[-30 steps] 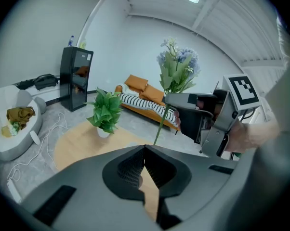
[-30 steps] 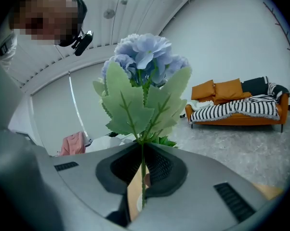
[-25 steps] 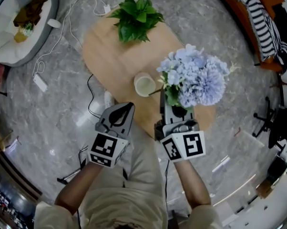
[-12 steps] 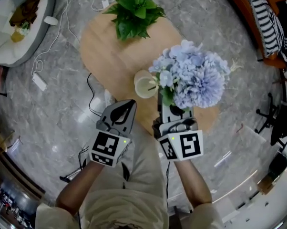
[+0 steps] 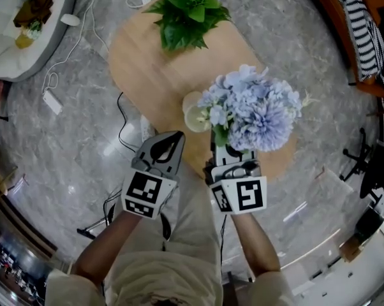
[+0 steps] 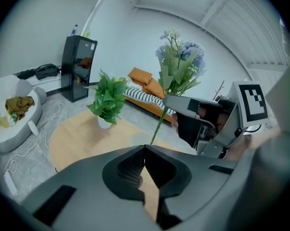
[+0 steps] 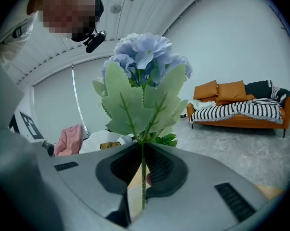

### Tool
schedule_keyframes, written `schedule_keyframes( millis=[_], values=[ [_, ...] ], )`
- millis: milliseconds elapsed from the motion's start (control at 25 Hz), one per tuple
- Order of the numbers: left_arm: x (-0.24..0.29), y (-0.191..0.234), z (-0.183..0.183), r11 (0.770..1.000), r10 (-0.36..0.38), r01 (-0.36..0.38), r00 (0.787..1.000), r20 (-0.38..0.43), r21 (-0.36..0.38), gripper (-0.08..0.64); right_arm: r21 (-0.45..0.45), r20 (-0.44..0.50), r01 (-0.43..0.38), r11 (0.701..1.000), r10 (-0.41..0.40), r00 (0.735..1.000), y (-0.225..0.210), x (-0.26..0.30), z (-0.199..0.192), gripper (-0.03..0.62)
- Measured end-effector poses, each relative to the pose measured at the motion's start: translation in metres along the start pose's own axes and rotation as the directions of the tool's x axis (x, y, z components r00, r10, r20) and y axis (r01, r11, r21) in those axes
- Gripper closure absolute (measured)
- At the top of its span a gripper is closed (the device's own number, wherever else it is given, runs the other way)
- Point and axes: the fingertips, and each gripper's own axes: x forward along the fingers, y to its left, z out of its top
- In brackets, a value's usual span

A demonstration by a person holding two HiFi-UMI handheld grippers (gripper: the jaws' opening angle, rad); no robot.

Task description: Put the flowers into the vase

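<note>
Blue flowers (image 5: 256, 107): stem clamped in my right gripper (image 7: 143, 153), near cream vase (image 5: 193, 116). My left gripper (image 6: 145, 147): jaws together, empty.

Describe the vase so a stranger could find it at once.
Find the oval wooden table on the grey floor. The vase stands at its near edge, just left of the blue flowers. Unlike the leafy potted plant at the far end, it is a pale, open-topped cylinder.

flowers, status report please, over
Right hand-held gripper shut on the flowers; left hand-held gripper shut, empty. Flowers above the table near the vase, not in yet. Potted plant at far end, clear.
</note>
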Motion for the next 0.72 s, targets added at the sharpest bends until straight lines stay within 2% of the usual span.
schedule_keyframes(
  millis=[400,720],
  values=[
    [0.01,0.005,-0.02,1.0,-0.005,0.004,1.0,-0.024,-0.028,0.552,-0.024,-0.023,0.007,1.0,-0.008,1.0,0.005,-0.007,-0.031,0.569],
    [0.011,0.006,-0.024,1.0,-0.018,0.017,1.0,-0.025,-0.022,0.552,-0.04,-0.056,0.015,0.999,-0.017,0.998,0.01,-0.012,-0.053,0.569]
  ],
)
